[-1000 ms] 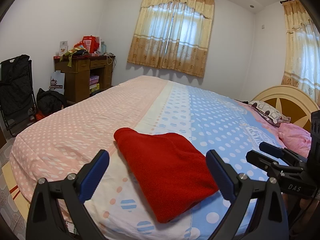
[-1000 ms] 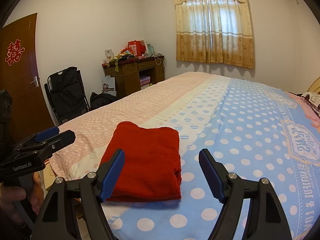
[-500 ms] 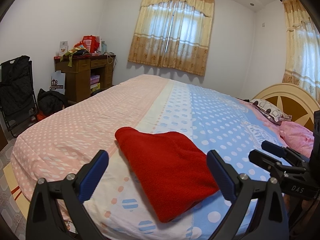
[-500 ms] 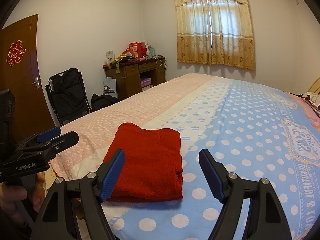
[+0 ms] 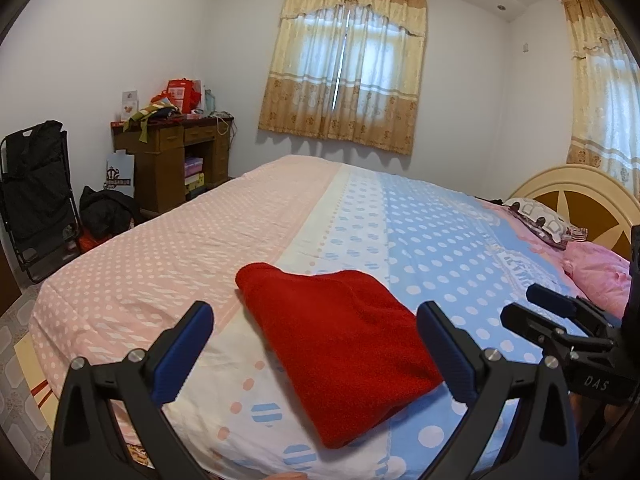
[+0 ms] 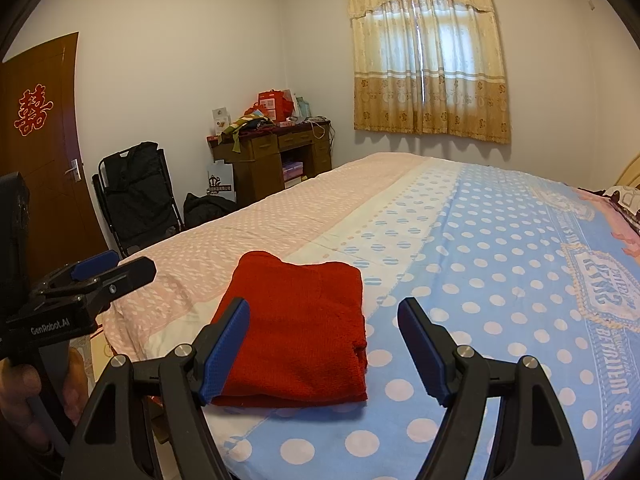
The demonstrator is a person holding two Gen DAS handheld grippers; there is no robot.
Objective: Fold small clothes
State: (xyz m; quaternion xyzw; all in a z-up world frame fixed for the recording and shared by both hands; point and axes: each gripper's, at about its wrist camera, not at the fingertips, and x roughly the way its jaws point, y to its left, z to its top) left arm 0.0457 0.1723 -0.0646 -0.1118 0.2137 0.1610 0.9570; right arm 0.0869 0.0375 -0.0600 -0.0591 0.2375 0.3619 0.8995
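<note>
A red garment [image 5: 336, 340] lies folded into a flat rectangle on the bed [image 5: 200, 248], near its front edge; it also shows in the right wrist view [image 6: 300, 332]. My left gripper [image 5: 314, 344] is open and empty, held above the near end of the garment without touching it. My right gripper [image 6: 324, 344] is open and empty, held just above the garment's near right part. Each gripper shows from the side in the other's view: the right one [image 5: 560, 316] and the left one [image 6: 100, 276], both with jaws apart.
The bed has a pink and blue dotted sheet. Pillows [image 5: 592, 268] and a headboard [image 5: 576, 196] are at the right. A wooden desk [image 5: 172, 160] with clutter, a black folding chair [image 5: 36, 196] and a brown door [image 6: 44, 152] stand along the left wall.
Both grippers have drawn back and risen slightly from the garment, staying open. The red garment has not moved.
</note>
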